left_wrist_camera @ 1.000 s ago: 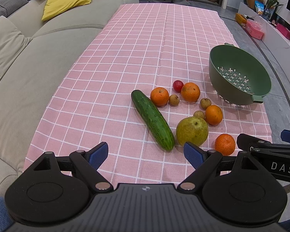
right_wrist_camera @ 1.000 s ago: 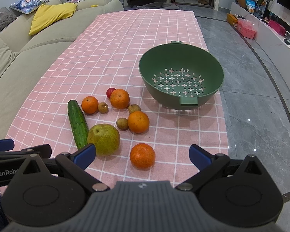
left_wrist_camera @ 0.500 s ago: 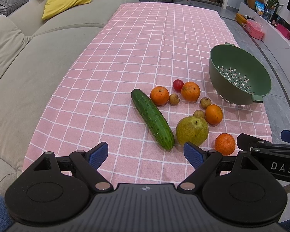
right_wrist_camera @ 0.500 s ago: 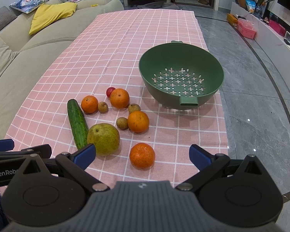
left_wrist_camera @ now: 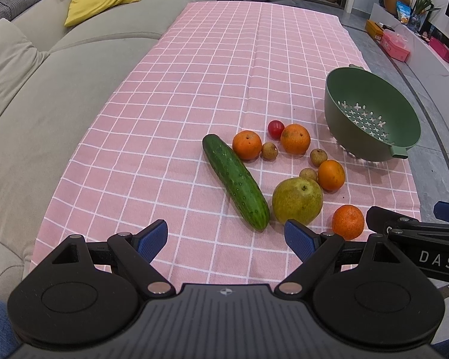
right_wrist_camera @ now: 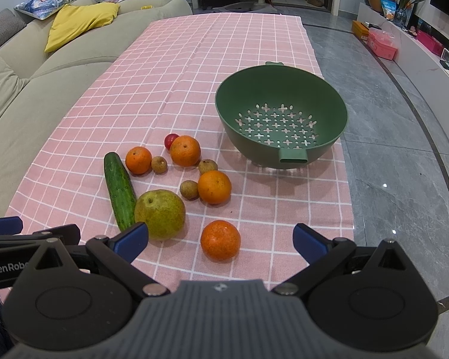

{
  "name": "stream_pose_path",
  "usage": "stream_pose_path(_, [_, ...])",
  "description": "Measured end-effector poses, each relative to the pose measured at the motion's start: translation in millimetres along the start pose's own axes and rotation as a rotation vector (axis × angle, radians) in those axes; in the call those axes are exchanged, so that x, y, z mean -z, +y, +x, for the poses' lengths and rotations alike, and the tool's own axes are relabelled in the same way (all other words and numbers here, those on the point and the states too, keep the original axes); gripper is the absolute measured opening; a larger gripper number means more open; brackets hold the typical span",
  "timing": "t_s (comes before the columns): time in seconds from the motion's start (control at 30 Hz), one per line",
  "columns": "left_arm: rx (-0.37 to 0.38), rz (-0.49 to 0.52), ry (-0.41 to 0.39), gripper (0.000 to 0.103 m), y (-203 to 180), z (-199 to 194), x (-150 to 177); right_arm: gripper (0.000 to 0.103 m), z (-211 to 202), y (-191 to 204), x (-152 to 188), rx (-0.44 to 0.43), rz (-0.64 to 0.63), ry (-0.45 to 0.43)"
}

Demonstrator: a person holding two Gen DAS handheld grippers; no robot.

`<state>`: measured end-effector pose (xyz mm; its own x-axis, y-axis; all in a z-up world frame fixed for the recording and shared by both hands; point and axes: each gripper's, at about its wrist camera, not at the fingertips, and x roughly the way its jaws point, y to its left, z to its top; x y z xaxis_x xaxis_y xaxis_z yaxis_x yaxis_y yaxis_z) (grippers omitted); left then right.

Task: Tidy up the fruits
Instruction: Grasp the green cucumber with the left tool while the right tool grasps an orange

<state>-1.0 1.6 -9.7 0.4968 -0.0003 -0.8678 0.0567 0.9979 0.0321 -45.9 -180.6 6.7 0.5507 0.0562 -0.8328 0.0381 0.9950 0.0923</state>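
1. Pink checked cloth (right_wrist_camera: 194,59) covers the long table, and a green colander (right_wrist_camera: 281,119) sits upright on it near the right edge, with nothing inside.
2. Left of the colander lies the loose produce, all of it on the cloth – none in the bowl.
3. Nearest the colander's left wall are a red cherry tomato (right_wrist_camera: 171,140) and an orange (right_wrist_camera: 185,150), touching or almost so; a small brown fruit (right_wrist_camera: 207,166) lies just in front of that orange.
4. Further left of the colander come a second orange (right_wrist_camera: 138,160), another small brown fruit (right_wrist_camera: 159,164) just beside it, and a cucumber (right_wrist_camera: 119,190) lying lengthwise toward the cameras.
5. In front of the colander and to its left, a third orange (right_wrist_camera: 214,187) touches a third small brown fruit (right_wrist_camera: 189,190); a large green pear (right_wrist_camera: 160,218) rests against the cucumber's near end.
6. A tangerine (right_wrist_camera: 220,240) lies alone, the piece farthest from the colander on the near side.
7. The right gripper (right_wrist_camera: 220,240) hovers above the near table edge with its blue pads (right_wrist_camera: 306,242) spread wide and grasping nothing; the tangerine appears between them.
8. The left gripper (left_wrist_camera: 226,237) is likewise spread wide and bare – well left of the colander, before the cucumber's near tip.
9. A beige sofa (left_wrist_camera: 45,89) runs along the table's far side from the colander.
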Motion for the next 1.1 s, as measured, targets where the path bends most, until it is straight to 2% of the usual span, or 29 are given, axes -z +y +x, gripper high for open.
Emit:
stream_pose_path(0.3, [0.048, -0.021, 0.029, 0.103, 7, 8, -3, 0.099, 11, -6, 3, 0.020, 0.011, 0.020])
stream_pose_path(0.53, [0.105, -0.117, 0.070, 0.103, 28, 30, -8, 0.097, 24, -25, 5, -0.011, 0.064, 0.046])
stream_pose_path(0.6, [0.115, -0.143, 0.075, 0.102, 34, 37, -11, 0.077, 30, -31, 6, -0.026, 0.083, 0.076])
stream_pose_path(0.67, [0.122, -0.157, 0.078, 0.101, 39, 44, -14, 0.068, 38, -33, 8, -0.048, 0.093, 0.111])
stream_pose_path(0.87, [0.155, -0.148, 0.087, 0.099, 50, 64, -26, 0.066, 55, -25, 10, -0.097, 0.079, 0.133])
stream_pose_path(1.03, [0.155, -0.140, 0.098, 0.099, 58, 83, -39, 0.063, 73, -21, 8, -0.085, 0.065, 0.156])
stream_pose_path(1.1, [0.152, -0.150, 0.113, 0.099, 59, 92, -43, 0.058, 82, -22, 6, -0.083, 0.069, 0.166])
